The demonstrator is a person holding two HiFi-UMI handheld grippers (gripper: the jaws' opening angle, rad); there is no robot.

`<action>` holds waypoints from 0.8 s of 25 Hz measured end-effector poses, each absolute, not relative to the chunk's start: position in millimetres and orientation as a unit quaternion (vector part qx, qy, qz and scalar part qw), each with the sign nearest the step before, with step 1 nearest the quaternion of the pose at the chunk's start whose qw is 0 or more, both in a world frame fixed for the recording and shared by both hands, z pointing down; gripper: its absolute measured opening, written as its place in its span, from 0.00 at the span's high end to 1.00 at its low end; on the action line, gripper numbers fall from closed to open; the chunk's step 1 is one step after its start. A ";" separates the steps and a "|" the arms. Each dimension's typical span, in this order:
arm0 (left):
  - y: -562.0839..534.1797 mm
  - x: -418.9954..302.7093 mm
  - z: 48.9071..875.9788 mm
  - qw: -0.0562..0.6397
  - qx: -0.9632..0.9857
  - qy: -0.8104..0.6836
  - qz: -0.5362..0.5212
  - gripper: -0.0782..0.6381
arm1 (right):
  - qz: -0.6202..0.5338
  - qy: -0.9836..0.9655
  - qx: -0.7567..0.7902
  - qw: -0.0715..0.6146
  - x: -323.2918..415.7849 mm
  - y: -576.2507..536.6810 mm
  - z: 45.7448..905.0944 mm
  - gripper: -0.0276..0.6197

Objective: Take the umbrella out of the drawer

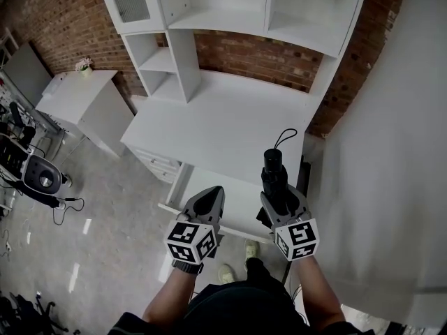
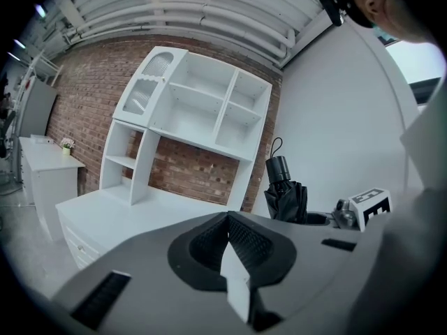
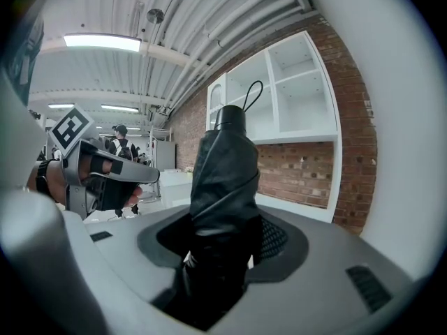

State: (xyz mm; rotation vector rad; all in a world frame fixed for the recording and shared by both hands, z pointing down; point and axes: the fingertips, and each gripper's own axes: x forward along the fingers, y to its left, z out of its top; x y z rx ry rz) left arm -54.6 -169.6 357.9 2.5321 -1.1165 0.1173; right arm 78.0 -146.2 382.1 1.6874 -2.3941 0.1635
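My right gripper [image 1: 278, 199] is shut on a black folded umbrella [image 1: 273, 173], which stands upright out of its jaws, wrist loop on top. In the right gripper view the umbrella [image 3: 223, 173] fills the gap between the pads of the right gripper [image 3: 223, 239]. My left gripper [image 1: 211, 194] is level with it on the left, shut and holding nothing; the left gripper [image 2: 227, 218] has its pads together. Both hang above the pulled-out white drawer [image 1: 241, 204] under the desk. The left gripper view also shows the umbrella [image 2: 286, 197], off to the right.
A white desk [image 1: 223, 117] with a shelf hutch [image 1: 230, 5] stands against a brick wall. A white wall [image 1: 391, 152] runs close on the right. A low white cabinet [image 1: 77, 100] stands at the left. The person's shoes [image 1: 251, 248] show on the grey floor below.
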 end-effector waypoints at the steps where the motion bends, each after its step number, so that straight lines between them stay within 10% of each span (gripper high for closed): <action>1: -167.5 -54.9 354.5 0.184 0.899 -0.396 0.041 0.88 | 0.052 -0.811 0.574 0.100 78.6 -144.2 377.1 0.64; 20: -153.7 -54.0 289.0 0.128 0.909 -0.396 0.006 0.88 | -0.015 -0.803 0.593 0.058 88.9 -123.0 299.0 0.64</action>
